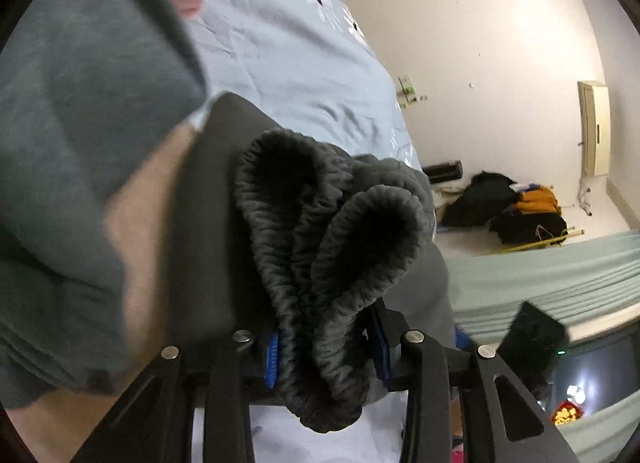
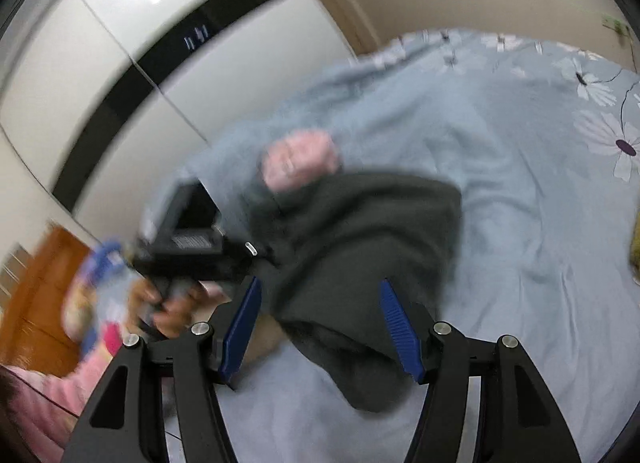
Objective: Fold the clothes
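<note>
Two grippers, one garment: left gripper is clamped on the bunched waistband of the dark pants, which trail across the bed. Right gripper hangs spread wide above the cloth, gripping nothing, so it's nearer the loose end.

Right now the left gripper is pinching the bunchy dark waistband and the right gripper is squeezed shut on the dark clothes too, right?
Not quite. The left gripper is pinching the bunchy dark waistband, but the right gripper is not squeezed shut. The right wrist view shows its blue fingers spread wide apart, with the dark clothes lying on the blue bedsheet between and beyond them.
</note>
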